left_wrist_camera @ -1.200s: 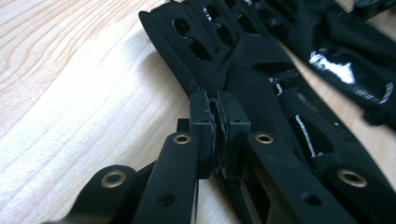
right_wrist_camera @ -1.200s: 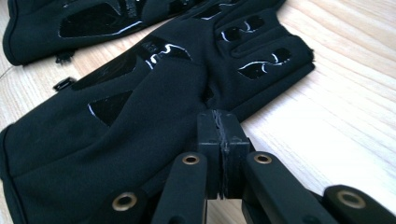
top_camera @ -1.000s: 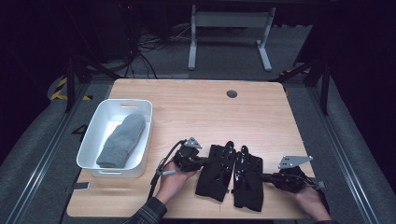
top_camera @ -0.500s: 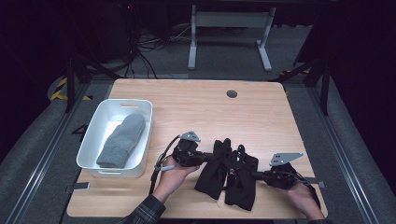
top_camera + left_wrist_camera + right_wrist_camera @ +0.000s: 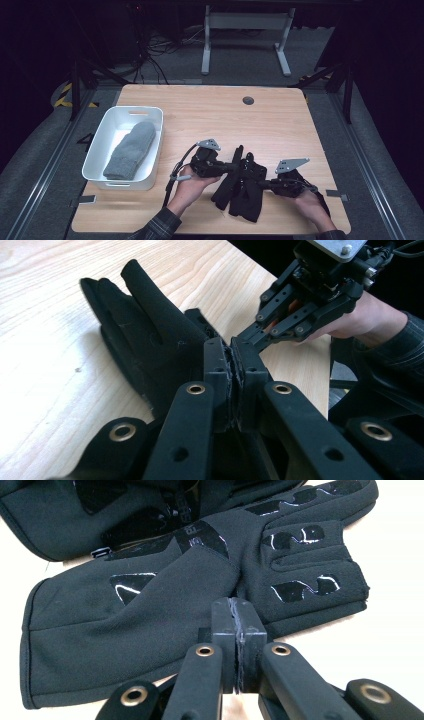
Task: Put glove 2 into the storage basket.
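Two black gloves (image 5: 243,185); one grey mitten (image 5: 131,150); one bin (image 5: 102,150)

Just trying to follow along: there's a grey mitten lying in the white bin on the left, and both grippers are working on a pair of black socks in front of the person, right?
Not quite. The black things are gloves, not socks: the right gripper view shows separate fingers with glossy grip patches. The rest holds: a grey mitten lies in the white bin, and the left gripper and right gripper are at the gloves.

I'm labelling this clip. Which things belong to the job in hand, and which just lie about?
In the job:
black gloves
left claw, shut on them
right claw, shut

Lying about:
white bin
grey mitten in it
wooden table
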